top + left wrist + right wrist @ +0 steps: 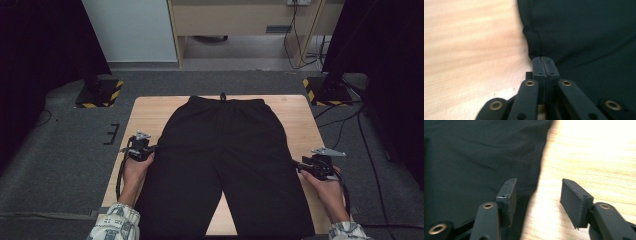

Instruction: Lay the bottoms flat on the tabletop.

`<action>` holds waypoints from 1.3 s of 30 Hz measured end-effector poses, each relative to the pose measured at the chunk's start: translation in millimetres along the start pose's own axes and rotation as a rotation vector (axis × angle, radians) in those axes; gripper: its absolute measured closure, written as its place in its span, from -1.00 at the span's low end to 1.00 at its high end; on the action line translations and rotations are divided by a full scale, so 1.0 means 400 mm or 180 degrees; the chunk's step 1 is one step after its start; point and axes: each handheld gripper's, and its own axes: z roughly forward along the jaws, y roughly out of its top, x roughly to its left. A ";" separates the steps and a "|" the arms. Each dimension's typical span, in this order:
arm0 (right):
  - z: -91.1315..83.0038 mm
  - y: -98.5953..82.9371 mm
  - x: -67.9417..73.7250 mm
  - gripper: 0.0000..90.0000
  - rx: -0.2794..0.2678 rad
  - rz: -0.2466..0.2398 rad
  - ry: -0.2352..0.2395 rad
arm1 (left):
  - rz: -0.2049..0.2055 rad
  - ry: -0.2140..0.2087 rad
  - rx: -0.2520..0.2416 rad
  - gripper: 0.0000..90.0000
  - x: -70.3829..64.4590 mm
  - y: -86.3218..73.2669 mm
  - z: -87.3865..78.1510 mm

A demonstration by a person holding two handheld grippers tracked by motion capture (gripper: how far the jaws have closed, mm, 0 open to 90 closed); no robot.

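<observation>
Black pants (225, 150) lie flat on the wooden table (145, 112), waistband at the far side, legs toward me. My left gripper (154, 148) is at the pants' left edge; in the left gripper view its jaws (543, 58) are shut, with the side seam of the pants (586, 32) running into their tips. My right gripper (296, 164) sits at the right edge of the pants. In the right gripper view it (536, 186) stands open, one jaw over the fabric (474, 152), the other over bare wood (594, 157).
Grey carpet surrounds the table. Two stand bases with yellow-black stripes (97, 94) (325, 90) sit on the floor at the far corners. Cables (345, 120) trail at the right. Bare wood (469, 50) lies beside the pants on both sides.
</observation>
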 end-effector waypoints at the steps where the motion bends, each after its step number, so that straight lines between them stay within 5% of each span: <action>1: -0.001 0.000 0.001 -0.07 -0.0019 -0.0014 -0.0003 | 0.0098 -0.0104 -0.0028 0.79 -0.005 -0.001 0.003; 3: -0.002 0.004 0.003 -0.30 -0.0020 -0.0047 -0.0029 | 0.0206 0.0017 0.0010 0.38 -0.011 -0.004 0.000; 5: -0.004 0.010 0.000 -0.52 -0.0022 -0.0125 -0.0099 | 0.0112 0.0051 -0.0034 -0.02 -0.001 -0.007 -0.014; 9: -0.005 0.013 -0.015 -0.74 -0.0045 -0.0081 -0.0215 | 0.0027 0.0067 -0.0010 -0.45 0.027 -0.020 -0.055; 13: 0.005 0.009 -0.034 -0.79 0.0005 -0.0085 -0.0278 | -0.0028 0.0106 -0.0012 -0.68 0.052 -0.045 -0.087; 21: 0.013 0.020 -0.096 -0.69 0.0068 0.0000 -0.0566 | 0.0060 0.0180 0.0002 -0.73 0.073 -0.057 -0.102; 26: 0.016 0.014 -0.124 -0.70 0.0069 0.0024 -0.0573 | 0.0100 0.0216 0.0157 -0.74 0.082 -0.073 -0.089; 39: 0.020 -0.010 -0.097 -0.76 0.0172 -0.0076 -0.0579 | 0.0050 0.0225 0.0111 -0.83 0.084 -0.103 -0.089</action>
